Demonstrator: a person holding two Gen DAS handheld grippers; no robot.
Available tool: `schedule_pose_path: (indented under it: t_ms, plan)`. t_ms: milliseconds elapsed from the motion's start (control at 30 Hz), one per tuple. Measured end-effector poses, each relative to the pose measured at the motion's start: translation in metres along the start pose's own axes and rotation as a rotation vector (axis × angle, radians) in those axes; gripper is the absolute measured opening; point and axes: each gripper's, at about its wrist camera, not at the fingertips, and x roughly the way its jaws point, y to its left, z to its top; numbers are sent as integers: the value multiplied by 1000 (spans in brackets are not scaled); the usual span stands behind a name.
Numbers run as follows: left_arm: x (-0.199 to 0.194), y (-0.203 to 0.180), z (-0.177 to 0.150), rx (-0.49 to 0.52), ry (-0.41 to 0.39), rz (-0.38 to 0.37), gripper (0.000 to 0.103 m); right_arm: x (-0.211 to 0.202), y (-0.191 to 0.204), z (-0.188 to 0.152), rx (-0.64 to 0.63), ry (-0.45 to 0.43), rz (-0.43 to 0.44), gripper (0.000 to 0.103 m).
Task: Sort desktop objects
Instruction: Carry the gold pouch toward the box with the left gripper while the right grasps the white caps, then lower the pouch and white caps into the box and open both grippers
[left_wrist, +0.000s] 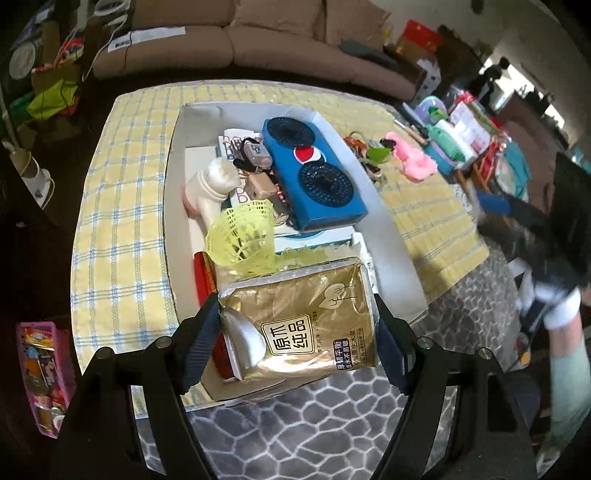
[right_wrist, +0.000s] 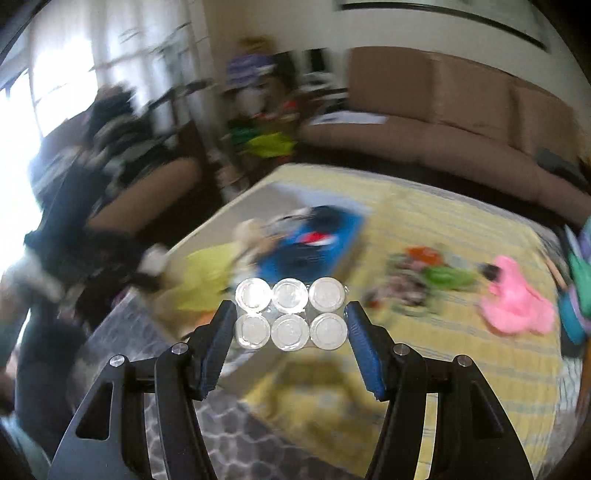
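The left claw (left_wrist: 297, 325) grips a gold foil pack of tissues with a printed label (left_wrist: 303, 317), one blue ribbed pad pressed to each side, above the near end of a shallow white cardboard box (left_wrist: 397, 258) that lies on the surface, covered by a yellow and blue checked cloth (left_wrist: 122, 206). The box's near corner overhangs the surface's near edge, above a grey pebble-pattern rug (left_wrist: 295, 435). Just beyond the pack sits a yellow plastic mesh basket (left_wrist: 240, 236), tipped on its side, then a cream handheld device (left_wrist: 212, 184) and a blue rectangular twin-fan unit with a red, white and blue round logo (left_wrist: 314, 170) along the box's right wall. The box is crowded; bare cloth lies open to its left and right. Towards the surface's far right corner lie a pink soft item (left_wrist: 413, 160) and a green one (left_wrist: 378, 153). The right claw (right_wrist: 291, 314) holds a clear blister tray of six round cells (right_wrist: 291, 313) between its pads, above the surface's near edge; that view is blurred.
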Motion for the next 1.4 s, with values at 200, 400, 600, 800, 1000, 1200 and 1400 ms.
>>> schedule_pose_path:
  t_ms: [200,400,600,800,1000,1200,1400]
  plan:
    - [-3,-20,11,24,5,-84,74,28,22,4,-64,65,0,62]
    - [38,-91,21,412,142,-34,74,5,7,-7,-23,39,-30,62]
    - [80,-122,20,555,297,65,74,-13,-4,-25,28,24,-38,62]
    - [89,-107,19,359,287,156,79,-10,2,-35,43,20,-16,62]
    - [77,-73,21,53,156,93,84,-9,9,-36,69,-3,9,62]
    - [46,-56,21,-51,113,-35,90,-21,14,-32,63,-29,6,62]
    - [52,-42,5,-77,177,-102,91,-15,22,-24,49,-21,8,63]
